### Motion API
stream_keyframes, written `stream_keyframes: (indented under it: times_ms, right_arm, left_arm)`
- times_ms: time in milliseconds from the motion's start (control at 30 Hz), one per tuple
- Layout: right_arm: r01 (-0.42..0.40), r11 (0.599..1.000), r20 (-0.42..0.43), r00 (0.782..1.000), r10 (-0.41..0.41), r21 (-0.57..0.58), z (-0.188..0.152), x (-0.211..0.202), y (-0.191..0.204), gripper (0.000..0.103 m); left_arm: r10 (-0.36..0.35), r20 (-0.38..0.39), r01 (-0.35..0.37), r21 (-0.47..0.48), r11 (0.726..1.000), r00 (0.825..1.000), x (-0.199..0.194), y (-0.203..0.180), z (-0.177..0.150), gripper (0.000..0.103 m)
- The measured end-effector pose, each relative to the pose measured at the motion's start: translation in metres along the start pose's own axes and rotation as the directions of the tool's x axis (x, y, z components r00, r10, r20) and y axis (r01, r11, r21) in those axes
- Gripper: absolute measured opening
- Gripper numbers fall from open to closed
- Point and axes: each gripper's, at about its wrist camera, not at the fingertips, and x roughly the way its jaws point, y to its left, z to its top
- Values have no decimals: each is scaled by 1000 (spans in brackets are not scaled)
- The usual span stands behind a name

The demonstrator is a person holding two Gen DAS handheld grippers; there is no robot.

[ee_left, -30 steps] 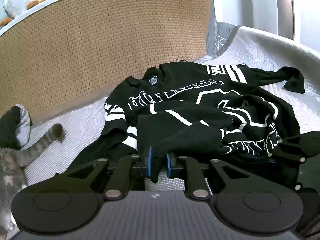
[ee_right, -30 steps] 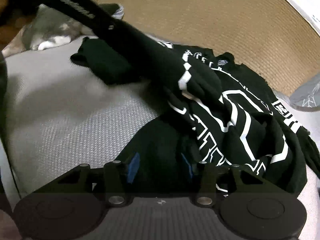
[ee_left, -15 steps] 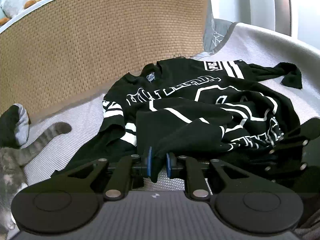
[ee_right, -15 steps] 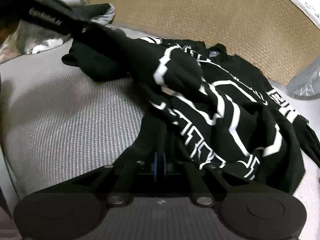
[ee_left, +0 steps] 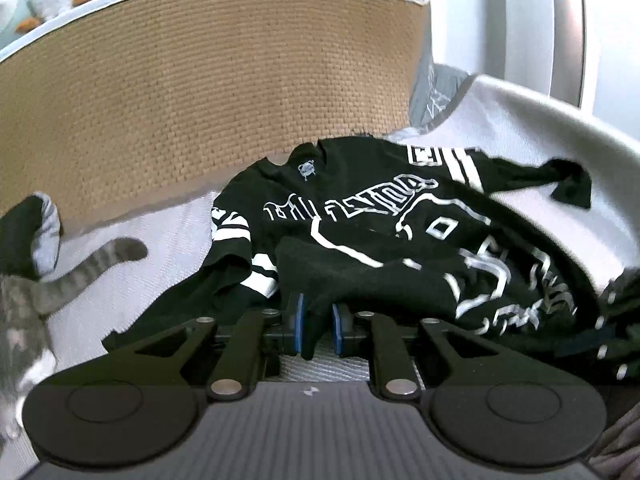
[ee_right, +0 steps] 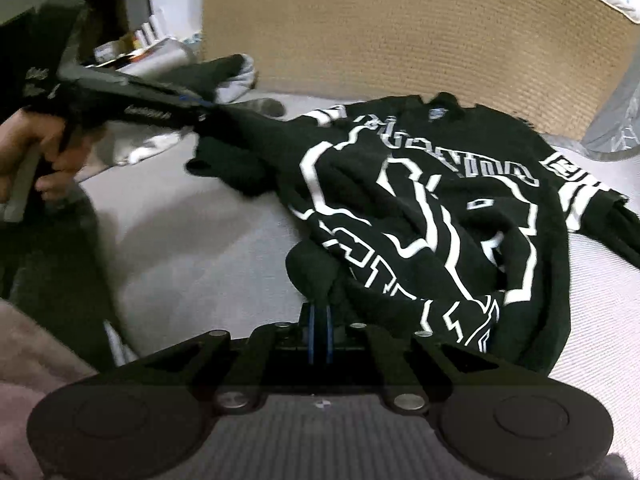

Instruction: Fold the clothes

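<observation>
- Left gripper [ee_left: 318, 330] is clamped narrow on a pinch of the black jersey [ee_left: 400, 240], the cloth running straight out ahead of its pads.
- Right gripper [ee_right: 319, 334] is pinched nearly flat on another bit of hem, jaws just closed on it.
- Both hold the near edge, likely so it can lift as one line for a fold.
- The jersey lies rumpled on the grey bed [ee_right: 192, 248] ahead of both grippers, collar far off by the woven headboard [ee_left: 200, 100].
- A cat's tail [ee_left: 92, 268] sits left of the left gripper — could get in the way.
</observation>
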Motion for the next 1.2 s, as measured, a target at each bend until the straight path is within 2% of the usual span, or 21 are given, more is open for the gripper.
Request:
stream_keyframes:
  times_ms: [267, 467, 533, 633, 767, 900, 967, 1000, 1200]
  right_arm:
    - [-64, 998, -33, 997, 63, -18, -4, 2, 7, 6]
    - [-38, 999, -30, 999, 39, 14, -7, 4, 2, 7]
    - [-18, 999, -8, 1000, 19, 42, -7, 2, -3, 7]
    - [15, 995, 23, 1000, -18, 100, -7, -1, -13, 7]
    - [67, 991, 50, 996, -73, 117, -7, -2, -18, 7]
    - [112, 982, 76, 989, -124, 152, -6, -7, -27, 7]
    - [113, 976, 70, 989, -128, 185, -7, -5, -35, 7]
    - [113, 973, 67, 989, -129, 202, -8, -3, -39, 7]
    - [111, 965, 61, 990, -129, 237, -14, -5, -46, 7]
  left_arm:
    - [-12, 14, 13, -67, 998, 1000, -11, 8, 0, 16]
    - [-31, -30, 29, -87, 996, 999, -3, 6, -8, 18]
    - [-42, -46, 38, -81, 996, 998, -3, 2, -12, 23]
    - [-76, -72, 72, -57, 996, 995, -3, -9, -15, 27]
    - [-127, -124, 133, 41, 990, 984, -5, -30, -25, 31]
    - [-189, -230, 219, 114, 969, 955, 9, -51, -36, 32]
    - [-176, -259, 217, 138, 966, 950, 21, -58, -41, 34]
    - [-167, -269, 213, 149, 966, 948, 27, -60, -43, 39]
    - [-127, -287, 177, 157, 972, 949, 54, -61, -39, 46]
